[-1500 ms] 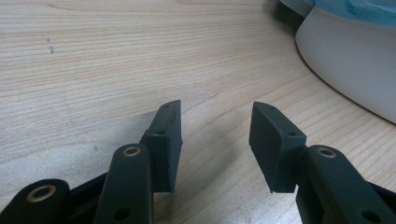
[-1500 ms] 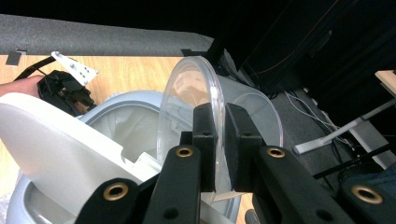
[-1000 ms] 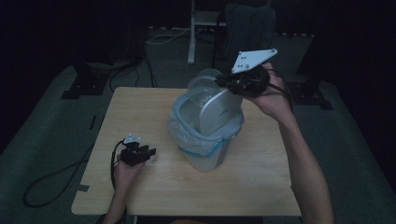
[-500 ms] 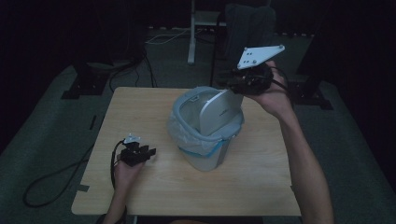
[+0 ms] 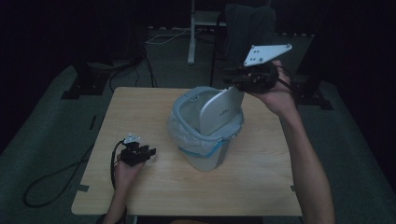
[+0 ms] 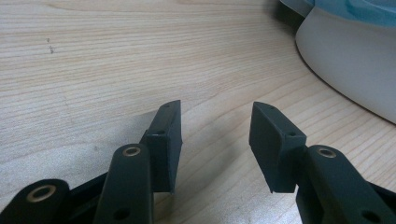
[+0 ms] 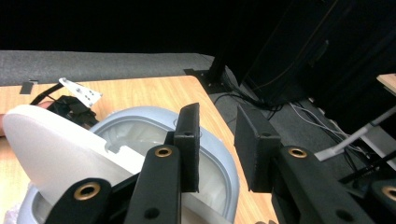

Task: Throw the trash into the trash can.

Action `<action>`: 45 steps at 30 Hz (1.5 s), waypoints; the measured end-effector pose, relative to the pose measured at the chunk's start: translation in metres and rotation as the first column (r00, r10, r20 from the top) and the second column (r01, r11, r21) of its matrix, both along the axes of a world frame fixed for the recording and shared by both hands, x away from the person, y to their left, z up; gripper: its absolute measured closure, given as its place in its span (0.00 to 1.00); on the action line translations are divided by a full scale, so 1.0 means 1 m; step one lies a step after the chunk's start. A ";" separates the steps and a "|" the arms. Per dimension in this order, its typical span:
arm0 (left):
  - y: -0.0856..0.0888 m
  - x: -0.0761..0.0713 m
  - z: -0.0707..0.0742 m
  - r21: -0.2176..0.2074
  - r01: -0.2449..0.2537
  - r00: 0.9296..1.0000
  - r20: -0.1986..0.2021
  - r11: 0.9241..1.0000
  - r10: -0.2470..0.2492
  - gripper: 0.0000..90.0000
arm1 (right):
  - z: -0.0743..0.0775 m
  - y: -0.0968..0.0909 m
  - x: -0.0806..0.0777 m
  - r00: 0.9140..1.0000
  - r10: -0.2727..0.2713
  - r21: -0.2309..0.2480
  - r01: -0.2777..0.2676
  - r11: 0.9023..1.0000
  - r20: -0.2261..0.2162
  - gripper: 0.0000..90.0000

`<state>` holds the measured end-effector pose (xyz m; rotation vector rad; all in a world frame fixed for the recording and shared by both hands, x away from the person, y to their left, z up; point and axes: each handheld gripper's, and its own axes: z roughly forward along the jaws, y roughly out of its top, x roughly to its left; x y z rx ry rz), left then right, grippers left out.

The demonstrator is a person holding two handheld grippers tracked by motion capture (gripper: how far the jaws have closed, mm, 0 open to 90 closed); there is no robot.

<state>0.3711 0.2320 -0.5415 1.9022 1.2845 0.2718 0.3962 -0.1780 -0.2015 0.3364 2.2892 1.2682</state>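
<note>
A pale grey bin [image 5: 205, 154] lined with a blue-tinted bag stands in the middle of the wooden table [image 5: 261, 186]. Its swing lid [image 5: 219, 109] is tipped up steeply, upper corner toward the back right. My right gripper [image 5: 233, 84] hovers at that corner; its jaws have just been opening. In the right gripper view the right gripper [image 7: 217, 116] stands open with nothing between its pads, the lid [image 7: 51, 144] below and left of it. My left gripper [image 5: 147, 153] rests low on the table left of the bin, open and empty [image 6: 215, 116], with the bin wall [image 6: 355, 60] ahead to its right.
Behind the table stand a white post [image 5: 192, 32] and a dark chair [image 5: 247, 28]. Cables [image 5: 51, 182] trail over the dark floor at the left. Black stand bases [image 5: 84, 86] sit by the table's far corners. Bare tabletop lies in front of the bin.
The right gripper's jaws have parted from the lid's upper edge, and the hand has shifted slightly up and right. The lid stands tipped more steeply. The left gripper has kept still.
</note>
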 end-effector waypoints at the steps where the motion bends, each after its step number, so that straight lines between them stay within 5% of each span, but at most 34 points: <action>1: 0.000 0.000 0.000 0.000 0.000 1.000 0.000 1.000 0.000 0.61 | 0.000 -0.001 0.000 1.000 -0.005 -0.002 0.005 1.000 -0.001 0.78; 45: 0.000 0.000 0.000 0.002 0.000 1.000 0.002 1.000 0.000 0.61 | -0.007 -0.025 0.000 0.997 -0.072 0.021 0.072 0.997 -0.006 0.80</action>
